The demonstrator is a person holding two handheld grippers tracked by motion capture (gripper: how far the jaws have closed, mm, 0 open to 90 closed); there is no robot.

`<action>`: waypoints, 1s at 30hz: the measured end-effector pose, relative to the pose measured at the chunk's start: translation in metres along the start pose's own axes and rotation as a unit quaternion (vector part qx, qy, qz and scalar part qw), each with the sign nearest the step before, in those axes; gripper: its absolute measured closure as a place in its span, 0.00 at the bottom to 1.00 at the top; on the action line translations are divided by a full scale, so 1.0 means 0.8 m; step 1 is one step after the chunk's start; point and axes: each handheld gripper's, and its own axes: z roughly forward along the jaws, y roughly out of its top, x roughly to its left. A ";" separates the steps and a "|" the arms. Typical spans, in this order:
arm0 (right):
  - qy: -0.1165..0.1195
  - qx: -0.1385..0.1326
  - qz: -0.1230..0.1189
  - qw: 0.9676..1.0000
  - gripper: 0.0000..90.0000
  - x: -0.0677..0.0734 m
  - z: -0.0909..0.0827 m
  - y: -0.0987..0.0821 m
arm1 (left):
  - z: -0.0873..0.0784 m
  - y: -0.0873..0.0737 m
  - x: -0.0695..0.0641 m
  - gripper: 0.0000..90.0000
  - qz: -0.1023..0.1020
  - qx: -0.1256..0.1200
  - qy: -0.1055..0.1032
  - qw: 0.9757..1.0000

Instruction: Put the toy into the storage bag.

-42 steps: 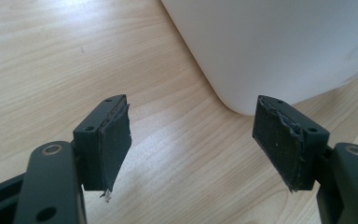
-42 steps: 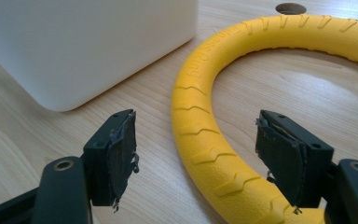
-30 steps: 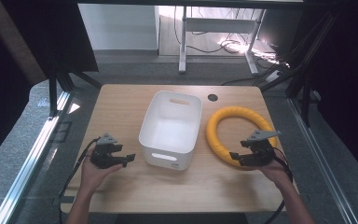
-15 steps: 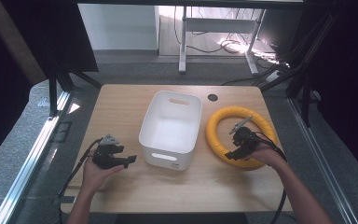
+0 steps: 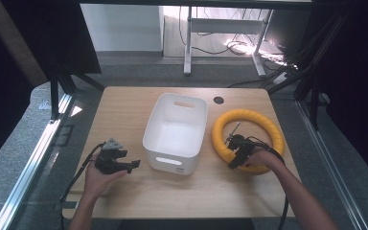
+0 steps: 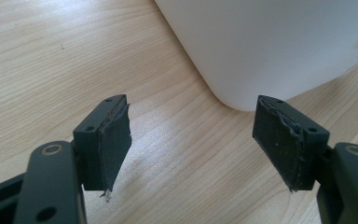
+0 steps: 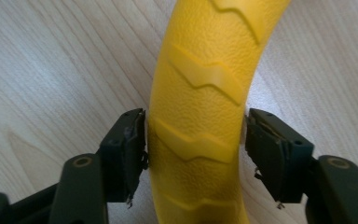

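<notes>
surface: wooden table (image 5: 124, 110), grey floor around it.
ring (image 5: 268, 129): yellow, flat on the table's right side, just right of the white bin (image 5: 175, 132).
ring vs tool: its near-left arc runs straight up between the right gripper (image 7: 193, 154) jaws; the tube crosses the gap lengthwise.
nearer hand: right, already on the ring; left is well apart, past the bin.
right gripper: jaws have just been closing, both pads (image 7: 130, 149) touching the tube's sides, so gripping the ring.
left gripper (image 6: 200, 142): jaws wide, holding nothing, low over the table by the bin's corner.
next move, judged: lift and carry left to the bin.
</notes>
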 end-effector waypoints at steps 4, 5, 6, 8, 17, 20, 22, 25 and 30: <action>0.003 0.009 0.002 1.000 0.48 0.000 0.004 0.002 | 0.000 0.000 0.000 0.31 0.000 0.000 0.001 1.000; 0.004 0.008 0.003 1.000 0.49 0.000 0.004 0.002 | 0.000 0.000 0.000 0.31 0.000 0.000 0.001 1.000; 0.004 0.009 0.002 1.000 0.50 -0.001 0.004 0.003 | 0.000 0.000 0.000 0.31 0.000 -0.001 0.001 1.000; 0.007 0.013 0.004 1.000 0.55 -0.001 0.003 0.005 | 0.000 0.000 0.000 0.31 0.000 -0.001 0.000 1.000; 0.013 0.016 0.014 1.000 0.57 -0.001 0.002 0.007 | -0.001 0.000 0.000 0.31 0.001 -0.002 0.003 1.000; 0.022 -0.012 0.021 0.999 0.57 -0.005 -0.005 0.003 | -0.002 -0.001 0.001 0.31 0.000 -0.003 0.002 1.000; 0.034 -0.041 0.035 0.998 0.57 -0.009 -0.015 0.000 | -0.003 -0.001 0.002 0.31 -0.002 -0.004 0.002 1.000; 0.043 -0.070 0.042 0.996 0.57 -0.015 -0.027 -0.005 | -0.003 -0.001 0.002 0.31 -0.003 -0.005 0.001 1.000; 0.070 -0.124 0.060 0.988 0.58 -0.022 -0.050 -0.014 | -0.004 -0.001 0.003 0.31 -0.004 -0.006 0.000 1.000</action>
